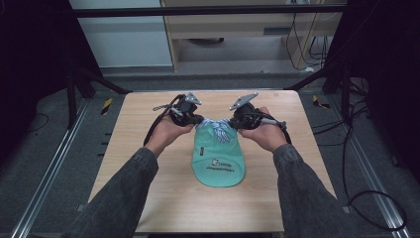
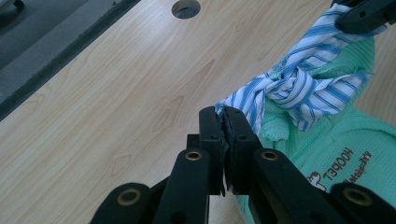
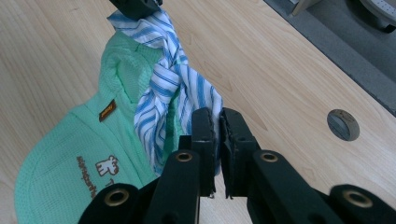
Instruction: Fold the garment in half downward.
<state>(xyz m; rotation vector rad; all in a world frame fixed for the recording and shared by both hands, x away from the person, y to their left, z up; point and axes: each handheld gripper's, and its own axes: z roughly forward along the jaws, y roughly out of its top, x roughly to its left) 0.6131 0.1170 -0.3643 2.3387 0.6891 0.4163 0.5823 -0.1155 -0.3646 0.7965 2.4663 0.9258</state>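
A light wooden table (image 1: 148, 168) stands on grey carpeted floor (image 1: 39, 148), framed by dark metal struts and rails at either side. A round cable hole (image 2: 186, 8) is cut into the tabletop near its far edge, and the right gripper view shows another one, plugged with a grey cap (image 3: 343, 124). Beyond the far edge stands a pale wooden cabinet (image 1: 237, 25) with cables hanging at its right end, and black cables (image 1: 366, 193) loop across the floor to the right of the table.

A mint-green knit garment (image 1: 218, 166) with a small printed logo lies near the middle of the table, running from the centre toward the near edge. At its far end sits a blue-and-white striped cloth (image 1: 218, 130), twisted into a knot.

The left gripper (image 1: 194, 119), held in the person's left hand (image 1: 168, 131), is clenched on one end of the striped cloth; in the left gripper view its jaws are pressed together with striped fabric caught between them. The right gripper (image 1: 234, 121), in the right hand (image 1: 265, 134), pinches the other end of the same cloth, its jaws nearly together around the fabric. The two grippers sit on either side of the knot, toward the far half of the table, with grey sleeves (image 1: 124, 193) reaching in from the near edge
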